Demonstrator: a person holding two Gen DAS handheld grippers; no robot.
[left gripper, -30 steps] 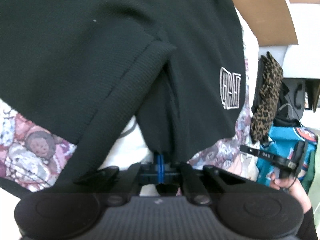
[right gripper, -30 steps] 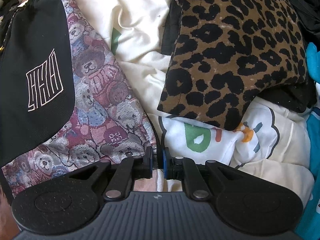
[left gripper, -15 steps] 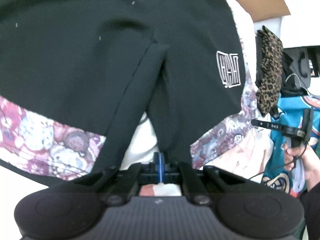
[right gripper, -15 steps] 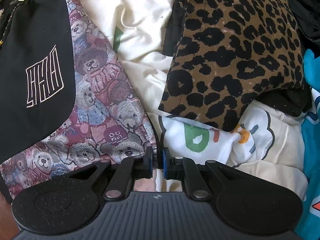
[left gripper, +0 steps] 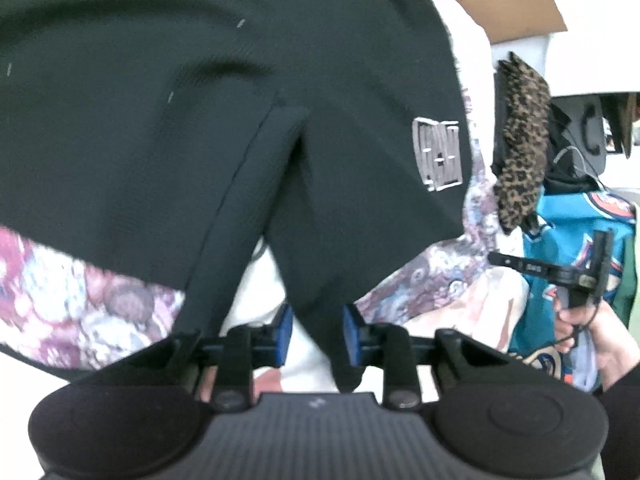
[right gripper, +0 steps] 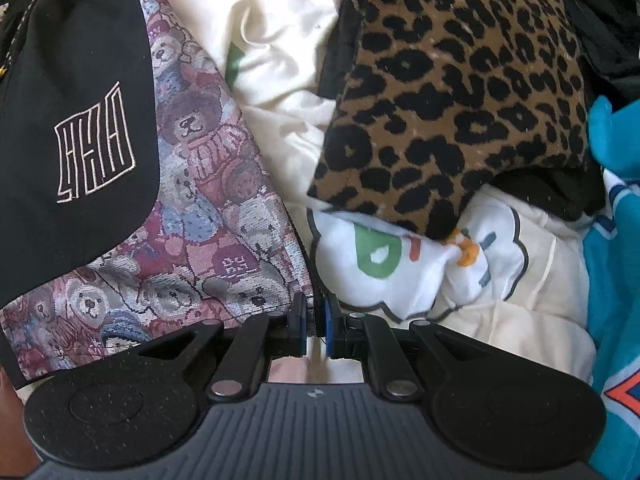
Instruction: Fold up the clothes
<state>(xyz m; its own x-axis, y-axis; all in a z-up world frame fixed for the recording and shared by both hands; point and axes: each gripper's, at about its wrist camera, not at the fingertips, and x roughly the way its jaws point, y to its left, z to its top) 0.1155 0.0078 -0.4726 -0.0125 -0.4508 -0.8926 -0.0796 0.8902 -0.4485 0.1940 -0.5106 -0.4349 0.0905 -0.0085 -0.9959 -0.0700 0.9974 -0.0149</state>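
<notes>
Between left gripper (left gripper: pixel 314 334) fingers, spread: ribbed black shorts (left gripper: pixel 200 120) (bear tapestry trim) | right gripper (right gripper: pixel 315 326) pinching hem

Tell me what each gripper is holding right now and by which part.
The right gripper pinches the bear-print shorts at the hem's corner edge. The left gripper holds nothing: its jaws stand apart, the shorts' black part hanging loose between them.

Shorts (right gripper: pixel 72 128) left of pillow (right gripper: pixel 460 92)
</notes>
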